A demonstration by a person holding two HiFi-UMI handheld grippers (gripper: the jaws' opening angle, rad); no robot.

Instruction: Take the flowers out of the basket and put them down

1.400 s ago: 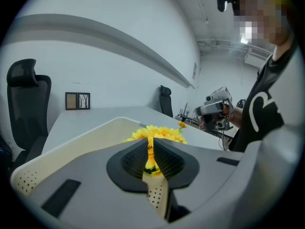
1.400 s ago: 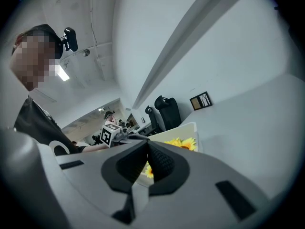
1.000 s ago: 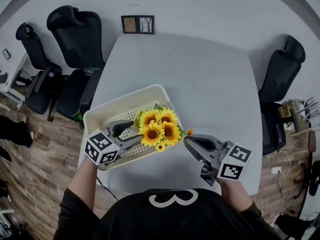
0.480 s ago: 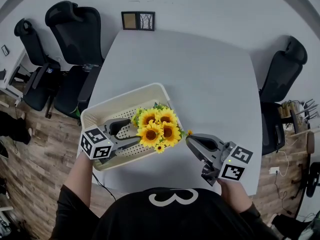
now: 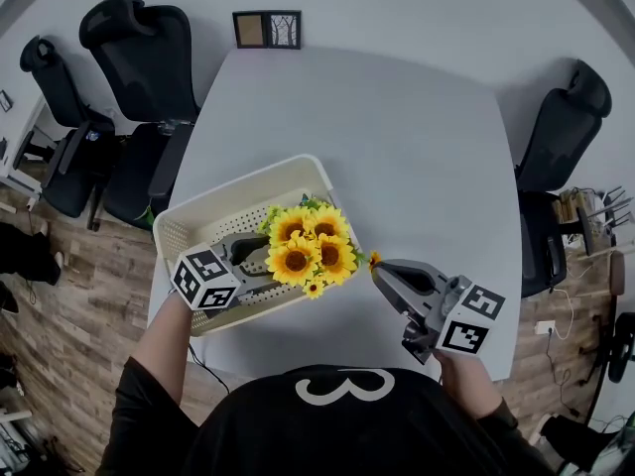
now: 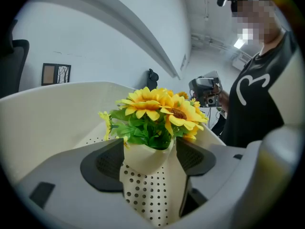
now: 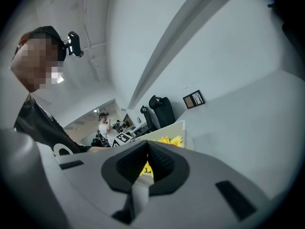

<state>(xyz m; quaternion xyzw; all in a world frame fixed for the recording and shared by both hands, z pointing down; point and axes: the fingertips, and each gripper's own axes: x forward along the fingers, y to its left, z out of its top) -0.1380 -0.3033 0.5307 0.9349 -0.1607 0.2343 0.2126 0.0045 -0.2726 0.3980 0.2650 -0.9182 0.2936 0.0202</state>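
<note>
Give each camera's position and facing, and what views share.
Head view: on the person's head, looking steeply down at the table; forearms, left claw, right claw show.
Left gripper view: on the left claw, facing sunflowers in the basket; just-opened jaws flank the white pot, the person's torso behind.
Right gripper view: on the right claw, jaws together, facing the basket across the table; torso at left.
Shared: sunflowers, in all three.

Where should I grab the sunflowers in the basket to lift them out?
By the white pot under the blooms, a jaw each side, coming in low from the left inside the basket: the pot stands upright and the blooms overhang it.
</note>
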